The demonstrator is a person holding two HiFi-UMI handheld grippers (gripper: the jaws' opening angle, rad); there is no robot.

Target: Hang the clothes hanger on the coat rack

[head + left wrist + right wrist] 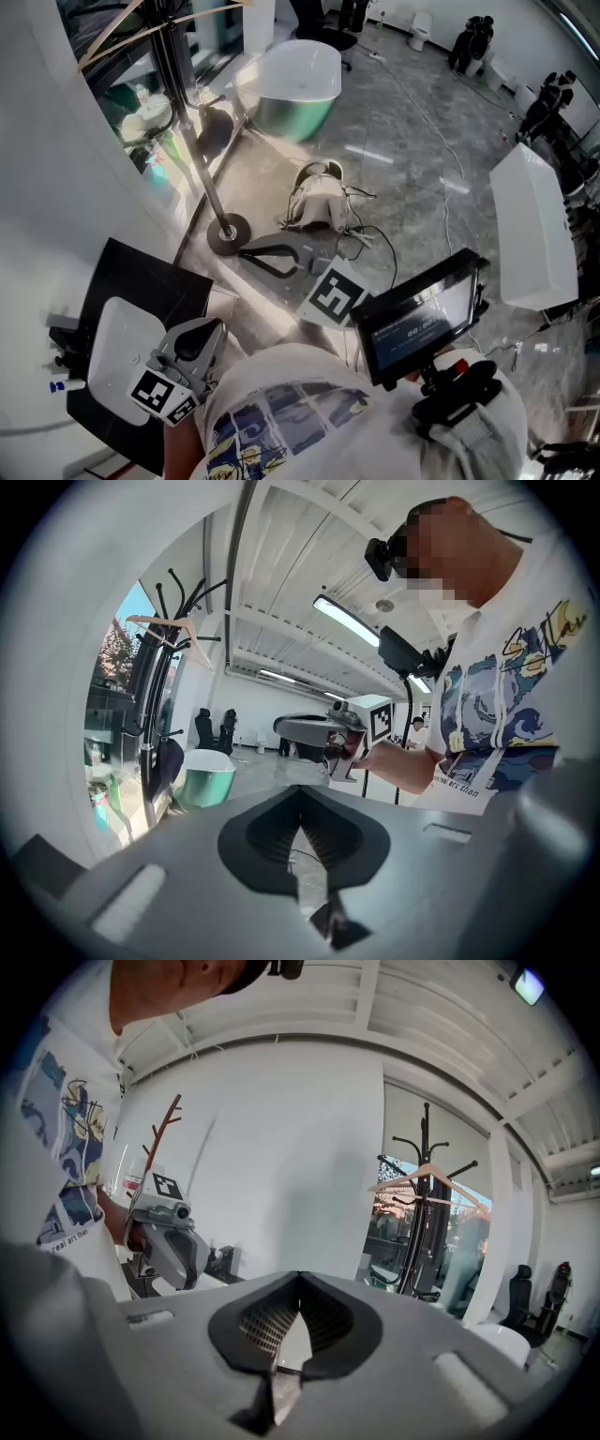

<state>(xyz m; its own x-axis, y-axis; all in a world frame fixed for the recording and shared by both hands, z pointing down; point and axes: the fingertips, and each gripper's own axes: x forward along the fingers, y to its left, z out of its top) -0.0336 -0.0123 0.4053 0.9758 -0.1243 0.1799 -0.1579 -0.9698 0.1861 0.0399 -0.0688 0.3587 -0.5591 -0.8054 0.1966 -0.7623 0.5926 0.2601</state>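
A pale wooden clothes hanger (427, 1181) hangs on the black coat rack (419, 1232). In the left gripper view the hanger (165, 628) sits high on the rack (155, 733) at the left. From the head view the hanger (155, 23) is at the top left, above the rack's pole (192, 141) and round base. Both grippers are away from the rack with nothing in them. My left gripper (199, 330) is shut low at the left. My right gripper (248, 253) is shut, pointing at the rack's base. Each gripper shows in the other's view: left gripper (169, 1241), right gripper (314, 731).
A green and white bathtub (295, 89) stands behind the rack. A pale bag (319, 202) with cables lies on the grey floor. A black table (112, 272) holds a white basin at the left. A white box (530, 230) stands at the right. A screen (422, 314) sits by my chest.
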